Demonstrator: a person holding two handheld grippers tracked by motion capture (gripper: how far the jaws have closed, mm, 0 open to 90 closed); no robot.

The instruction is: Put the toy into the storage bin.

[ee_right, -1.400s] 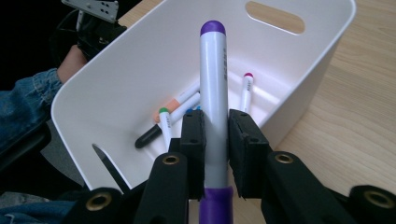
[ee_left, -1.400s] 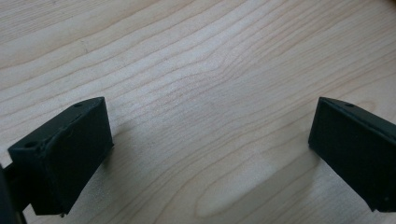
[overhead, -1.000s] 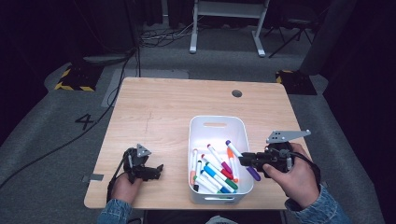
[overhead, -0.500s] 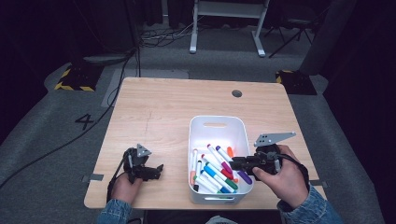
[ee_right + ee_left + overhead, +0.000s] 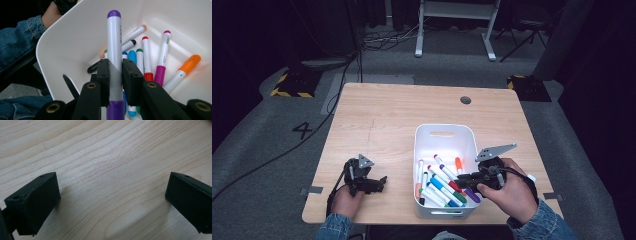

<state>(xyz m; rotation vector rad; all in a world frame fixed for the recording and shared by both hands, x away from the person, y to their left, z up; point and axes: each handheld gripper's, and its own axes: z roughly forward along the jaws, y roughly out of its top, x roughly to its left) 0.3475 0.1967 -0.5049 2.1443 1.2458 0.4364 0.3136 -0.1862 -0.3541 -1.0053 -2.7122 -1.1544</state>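
Right hand-held gripper (image 5: 115, 82): mine, clamped on a purple-capped marker (image 5: 114, 47), pads squeezing the white barrel from both sides, so it's properly gripped.
Marker: sticks out past the jaws over the white bin (image 5: 428, 145), purple cap pointing at the bin's wall in the right gripper view.
Bin: sits on the right half of the bench (image 5: 382, 120), full of loose markers; I can pick out an orange marker (image 5: 186, 68), a magenta one (image 5: 162, 57) and a red one (image 5: 147, 58) on the bottom.
Right hand (image 5: 507, 192): at the bin's right edge, gripper reaching in over the rim.
Left hand-held gripper (image 5: 112, 202): jaws wide apart, nothing between them, just bare wood grain under it.
Left hand (image 5: 347, 200): parked near the bench's front-left corner, well apart from the bin.
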